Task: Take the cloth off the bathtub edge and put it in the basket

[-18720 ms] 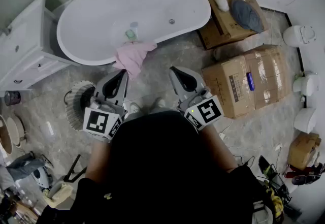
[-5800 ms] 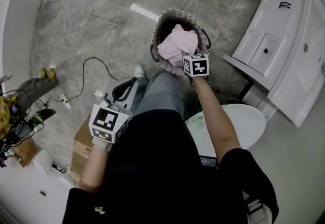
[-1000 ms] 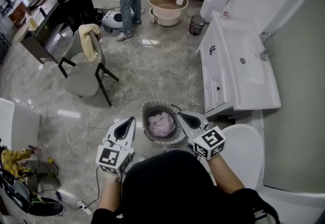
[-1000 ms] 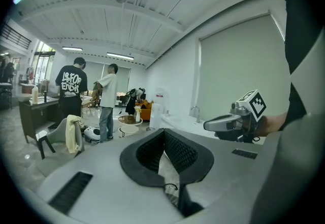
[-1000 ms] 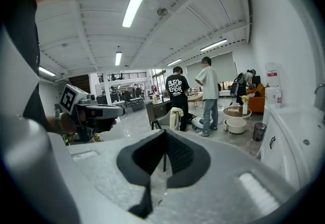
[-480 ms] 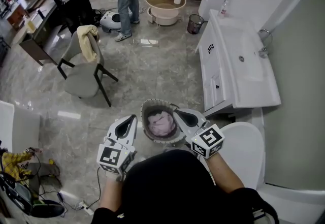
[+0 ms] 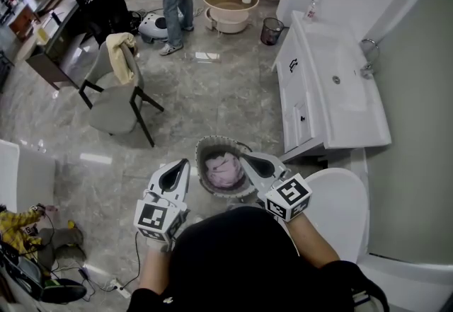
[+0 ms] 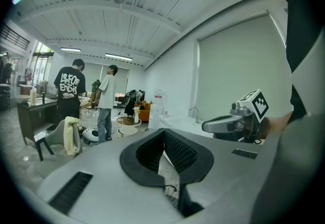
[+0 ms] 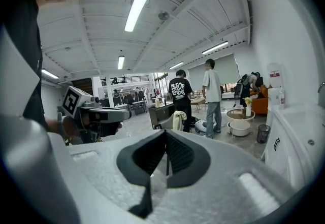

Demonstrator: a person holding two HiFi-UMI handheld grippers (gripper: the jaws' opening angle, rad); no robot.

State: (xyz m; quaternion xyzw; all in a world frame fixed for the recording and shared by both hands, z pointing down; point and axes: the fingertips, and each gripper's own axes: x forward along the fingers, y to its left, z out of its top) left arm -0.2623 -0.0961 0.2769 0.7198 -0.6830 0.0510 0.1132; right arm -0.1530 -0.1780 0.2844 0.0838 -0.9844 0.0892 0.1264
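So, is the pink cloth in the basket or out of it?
In. The head view shows the cloth bunched inside the basket, below its rim.

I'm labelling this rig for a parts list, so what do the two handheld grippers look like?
Both the left gripper and right gripper are pale grey, teardrop-shaped shells with black ribbed pads. Each carries a white cube printed with black square markers. The person wears a black top.

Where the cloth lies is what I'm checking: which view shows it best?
The head view: it looks down on the pink cloth lying inside the basket. The left gripper view and the right gripper view look out level, above it, and show none of it.
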